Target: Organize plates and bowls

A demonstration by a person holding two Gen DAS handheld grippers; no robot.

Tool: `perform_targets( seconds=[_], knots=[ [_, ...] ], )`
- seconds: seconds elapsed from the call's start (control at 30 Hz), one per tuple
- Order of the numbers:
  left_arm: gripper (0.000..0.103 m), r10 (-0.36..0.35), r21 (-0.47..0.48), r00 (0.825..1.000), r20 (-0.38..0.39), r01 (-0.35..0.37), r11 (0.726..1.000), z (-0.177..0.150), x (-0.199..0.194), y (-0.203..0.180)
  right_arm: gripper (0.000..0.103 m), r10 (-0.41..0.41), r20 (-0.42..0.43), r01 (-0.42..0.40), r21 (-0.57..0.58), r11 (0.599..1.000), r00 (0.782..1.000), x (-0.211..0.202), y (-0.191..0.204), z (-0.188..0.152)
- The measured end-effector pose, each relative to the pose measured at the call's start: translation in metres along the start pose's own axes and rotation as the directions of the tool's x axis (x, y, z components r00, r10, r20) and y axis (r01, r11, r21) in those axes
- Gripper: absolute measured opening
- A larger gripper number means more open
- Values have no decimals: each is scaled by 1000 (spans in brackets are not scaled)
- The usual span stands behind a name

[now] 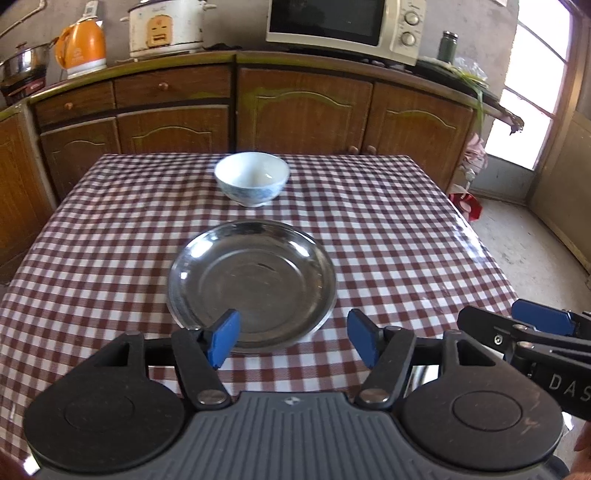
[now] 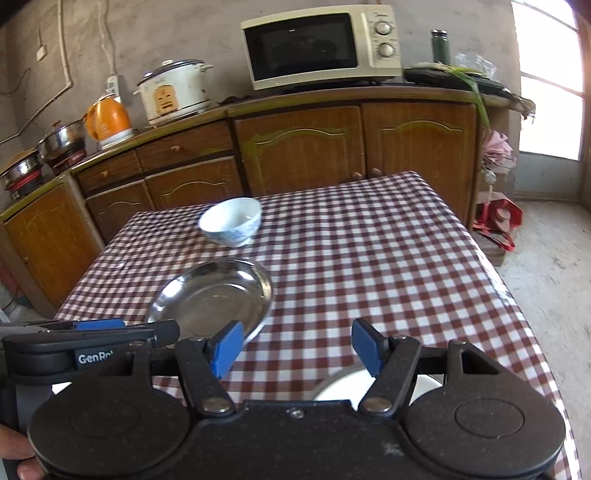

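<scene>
Left wrist view: a table (image 1: 406,236) under a red-and-white checked cloth fills the middle of the scene, with a run of brown wooden cabinets (image 1: 303,110) behind it along a grey wall. On the counter above the cabinets stand a cream microwave (image 1: 343,27), a white rice cooker (image 1: 166,27), an orange kettle (image 1: 81,48) and, far left, a steel pot (image 1: 22,62); a dark green flask (image 1: 447,46) stands right of the microwave. On the cloth, near the table's middle, lies a shallow steel plate (image 1: 251,280), empty and flat on the cloth. Beyond it, apart from it and nearer the cabinets, stands a white bowl with a blue pattern (image 1: 252,179), upright and empty. The left gripper (image 1: 293,338) hangs above the plate's near rim with its blue pads well apart and nothing between them. The right gripper (image 1: 539,321) shows at the right edge of this view, just beside the left one. In the right wrist view the right gripper's own pads stand apart too, over bare cloth to the right of the steel plate, gripping nothing. Under its right finger (image 2: 364,350) the curved rim of a white dish (image 2: 343,386) peeks out at the table's near edge; how much of it there is cannot be told. A fingertip (image 2: 26,470) of the person's hand shows in the bottom left corner of that view.
</scene>
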State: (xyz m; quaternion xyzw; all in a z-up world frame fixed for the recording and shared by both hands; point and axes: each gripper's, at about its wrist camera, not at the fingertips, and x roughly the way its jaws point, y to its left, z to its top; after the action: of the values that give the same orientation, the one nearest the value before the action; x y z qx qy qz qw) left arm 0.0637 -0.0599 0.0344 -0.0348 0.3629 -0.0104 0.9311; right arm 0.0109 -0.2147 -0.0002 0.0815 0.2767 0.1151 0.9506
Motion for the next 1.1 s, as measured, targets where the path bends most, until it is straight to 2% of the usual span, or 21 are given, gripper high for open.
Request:
perform_targets(
  seconds=[0.57,1.1],
  knots=[
    [68,68,-43,997,27,-67,997,19,-14,45,78,78,18,-77,-52,996,997,15,55,29],
    [68,109,-74,994,28,-106,992,18,-26,53,79,117,52,-114,-61,992,992,5,67,37]
  ],
)
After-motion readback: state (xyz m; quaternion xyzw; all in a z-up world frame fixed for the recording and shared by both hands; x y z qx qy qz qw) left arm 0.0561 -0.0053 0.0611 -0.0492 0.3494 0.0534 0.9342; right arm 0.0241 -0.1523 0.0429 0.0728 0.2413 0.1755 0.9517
